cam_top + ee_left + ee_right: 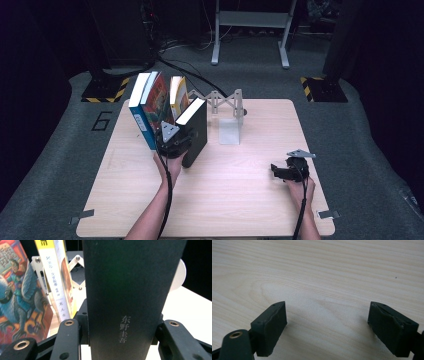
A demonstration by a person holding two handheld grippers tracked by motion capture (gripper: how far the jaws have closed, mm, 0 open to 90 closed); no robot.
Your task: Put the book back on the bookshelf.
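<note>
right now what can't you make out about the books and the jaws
- Black book: left gripper view, top and bottom cut off by the frame.
- Left gripper: high view, jaws hidden behind its own body and plate.
- Yellow book: high view, cover text too small.

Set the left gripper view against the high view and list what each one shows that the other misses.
Left gripper view: pale characters printed down the black book's spine, with the left gripper jaws closed on both sides of it. High view: the right gripper resting open on the table, and the white bookend. Both: the black book, the illustrated book and the yellow-spined book.
</note>
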